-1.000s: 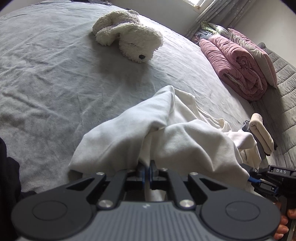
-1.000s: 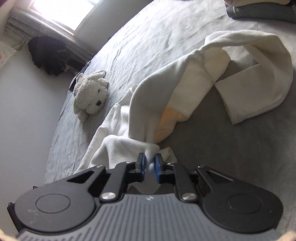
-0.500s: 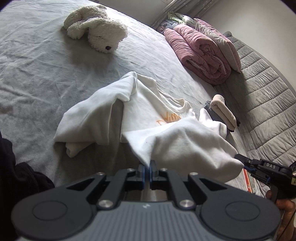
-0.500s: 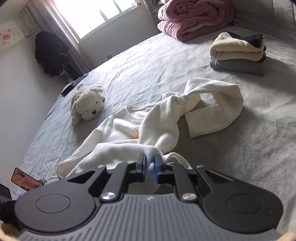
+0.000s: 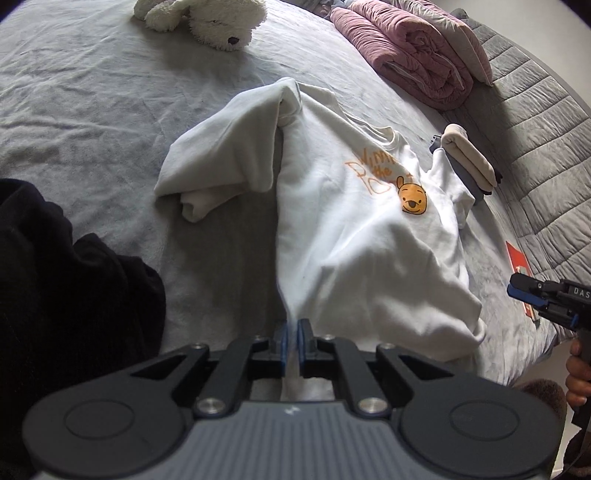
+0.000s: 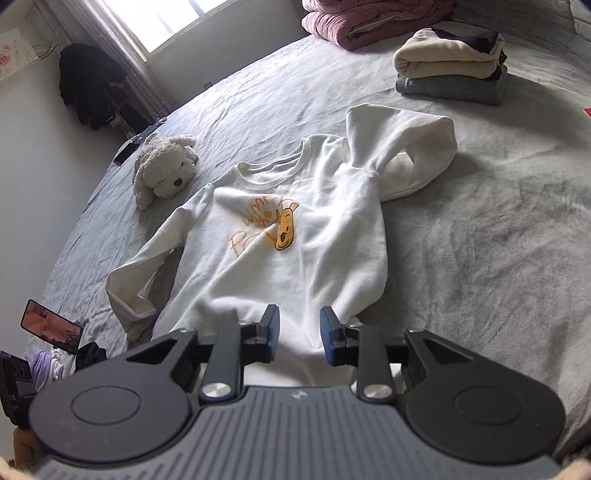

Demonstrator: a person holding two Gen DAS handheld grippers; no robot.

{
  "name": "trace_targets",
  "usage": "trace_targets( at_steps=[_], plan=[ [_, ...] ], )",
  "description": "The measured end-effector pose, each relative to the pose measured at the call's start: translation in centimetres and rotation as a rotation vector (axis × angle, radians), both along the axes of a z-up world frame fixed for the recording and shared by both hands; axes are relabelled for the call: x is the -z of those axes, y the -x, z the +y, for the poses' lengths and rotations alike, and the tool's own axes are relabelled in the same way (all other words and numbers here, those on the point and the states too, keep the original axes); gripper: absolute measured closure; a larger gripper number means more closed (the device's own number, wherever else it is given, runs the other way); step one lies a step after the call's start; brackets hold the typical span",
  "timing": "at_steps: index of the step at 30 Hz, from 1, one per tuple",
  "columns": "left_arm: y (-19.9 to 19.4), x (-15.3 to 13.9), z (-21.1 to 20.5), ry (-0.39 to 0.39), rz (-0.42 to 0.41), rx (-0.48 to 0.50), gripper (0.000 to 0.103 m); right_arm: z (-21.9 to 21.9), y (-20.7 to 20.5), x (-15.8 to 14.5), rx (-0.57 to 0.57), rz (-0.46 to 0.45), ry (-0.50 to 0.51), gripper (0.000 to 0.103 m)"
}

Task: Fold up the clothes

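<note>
Sweatshirt (image 6: pixel 280 251) lies front-up on the grey bed (image 6: pixel 480 229), its hem nearest me. My left hand-held gripper (image 5: pixel 290 338) pinches the hem corner, hiding it. My right hand-held gripper (image 6: pixel 298 336) hangs parted above the hem; contact unclear. Far right, folded clothes (image 6: pixel 448 66) are stacked.

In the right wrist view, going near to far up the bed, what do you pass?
Right gripper, open over the hem → white sweatshirt spread front-up → stack of folded clothes → pink quilt by the far edge.
</note>
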State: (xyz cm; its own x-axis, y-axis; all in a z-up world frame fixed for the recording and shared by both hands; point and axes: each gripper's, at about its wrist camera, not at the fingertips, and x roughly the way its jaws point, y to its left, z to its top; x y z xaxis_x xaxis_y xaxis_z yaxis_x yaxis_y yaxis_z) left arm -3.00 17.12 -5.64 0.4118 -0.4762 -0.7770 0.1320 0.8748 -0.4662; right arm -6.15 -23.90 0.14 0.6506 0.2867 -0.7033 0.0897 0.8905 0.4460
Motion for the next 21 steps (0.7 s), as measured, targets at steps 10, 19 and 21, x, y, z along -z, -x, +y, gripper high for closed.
trace_targets(
  at_steps=[10,19,21],
  plan=[
    [1.6,2.3,1.5,0.089,0.038,-0.016,0.065,-4.1,2.4,5.5,0.114,0.087,-0.100,0.071],
    [5.0,2.6,1.9,0.160,0.048,-0.145,0.065,-3.8,5.8,6.5,0.026,-0.033,0.014,0.063],
    [5.6,2.7,1.5,0.156,0.027,-0.171,0.065,-3.2,6.1,7.1,-0.003,-0.068,0.064,0.063]
  ],
)
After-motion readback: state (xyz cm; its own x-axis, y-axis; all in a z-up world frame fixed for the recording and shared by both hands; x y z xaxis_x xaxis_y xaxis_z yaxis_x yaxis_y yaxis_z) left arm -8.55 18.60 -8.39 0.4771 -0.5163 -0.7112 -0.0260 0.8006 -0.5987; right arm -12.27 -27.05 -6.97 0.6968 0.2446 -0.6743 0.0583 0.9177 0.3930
